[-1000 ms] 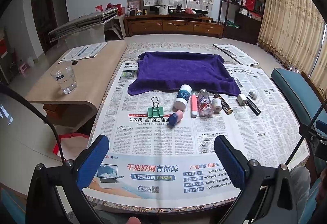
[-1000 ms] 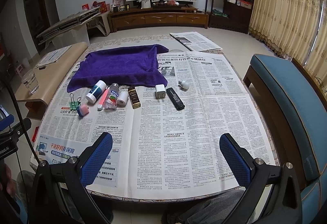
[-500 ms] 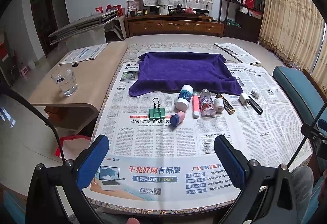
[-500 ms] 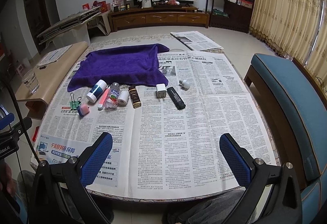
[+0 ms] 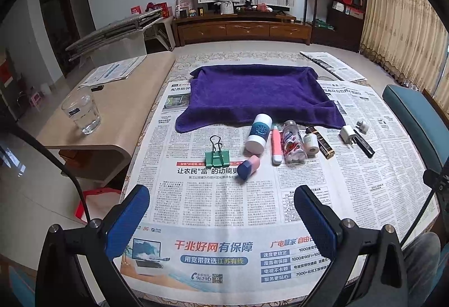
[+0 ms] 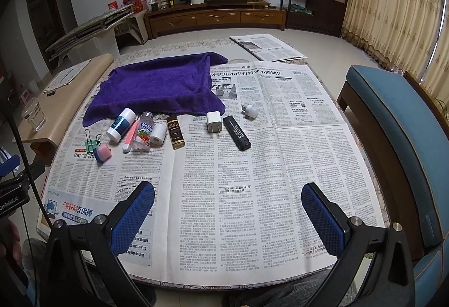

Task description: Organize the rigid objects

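Observation:
A row of small objects lies on the newspaper-covered table in front of a purple towel [image 5: 258, 94]: a green binder clip [image 5: 216, 157], a pink and blue cap-shaped piece [image 5: 248, 168], a white and teal bottle [image 5: 258, 133], a pink tube [image 5: 276, 145], a clear bottle [image 5: 293, 144], a small white roll [image 5: 311, 143], a dark brown bottle [image 6: 174, 132], a white charger plug [image 6: 214, 122], a black stick [image 6: 237, 132] and a small white adapter [image 6: 250, 111]. My left gripper [image 5: 221, 206] is open and empty, short of the row. My right gripper [image 6: 228, 206] is open and empty over bare newspaper.
A low wooden side table [image 5: 126, 99] with a glass of water [image 5: 82, 113] stands at the left. A blue cushioned bench [image 6: 398, 122] runs along the right edge. Loose newspaper [image 6: 266, 47] lies beyond the table's far end.
Both grippers have shifted slightly forward toward the row of objects. Nothing on the table has moved and both stay open.

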Tool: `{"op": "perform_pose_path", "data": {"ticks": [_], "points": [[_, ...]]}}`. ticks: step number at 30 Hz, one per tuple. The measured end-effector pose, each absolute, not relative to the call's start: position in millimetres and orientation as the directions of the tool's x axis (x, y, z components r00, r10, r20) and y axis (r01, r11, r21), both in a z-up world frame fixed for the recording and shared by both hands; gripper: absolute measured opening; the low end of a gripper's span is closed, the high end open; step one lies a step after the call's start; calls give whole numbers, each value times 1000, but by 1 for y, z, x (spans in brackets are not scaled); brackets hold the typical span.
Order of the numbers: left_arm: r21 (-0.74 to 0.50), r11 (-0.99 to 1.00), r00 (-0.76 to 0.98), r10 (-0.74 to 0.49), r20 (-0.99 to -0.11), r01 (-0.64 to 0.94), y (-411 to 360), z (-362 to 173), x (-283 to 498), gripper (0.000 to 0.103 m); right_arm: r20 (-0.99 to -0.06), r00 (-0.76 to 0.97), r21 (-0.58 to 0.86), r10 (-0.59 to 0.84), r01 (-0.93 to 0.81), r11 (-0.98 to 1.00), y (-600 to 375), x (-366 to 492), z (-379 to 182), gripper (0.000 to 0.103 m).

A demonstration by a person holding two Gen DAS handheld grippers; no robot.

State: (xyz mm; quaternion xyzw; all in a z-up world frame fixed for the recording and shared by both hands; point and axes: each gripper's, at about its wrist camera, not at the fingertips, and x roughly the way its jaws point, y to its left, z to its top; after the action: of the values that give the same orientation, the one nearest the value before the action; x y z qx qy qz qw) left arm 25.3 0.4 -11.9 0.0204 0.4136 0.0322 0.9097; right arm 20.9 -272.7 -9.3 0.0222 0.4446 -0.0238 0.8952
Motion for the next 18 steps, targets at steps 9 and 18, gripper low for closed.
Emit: {"op": "perform_pose_path", "data": {"ticks": [9, 18], "points": [[58, 997, 679, 72, -731, -44, -1, 4, 12, 103, -784, 621, 29, -15, 60, 998, -275, 18, -2, 103], [28, 998, 691, 57, -720, -53, 8, 12, 4, 103, -780, 626, 33, -12, 60, 998, -273, 14, 1, 103]]}}
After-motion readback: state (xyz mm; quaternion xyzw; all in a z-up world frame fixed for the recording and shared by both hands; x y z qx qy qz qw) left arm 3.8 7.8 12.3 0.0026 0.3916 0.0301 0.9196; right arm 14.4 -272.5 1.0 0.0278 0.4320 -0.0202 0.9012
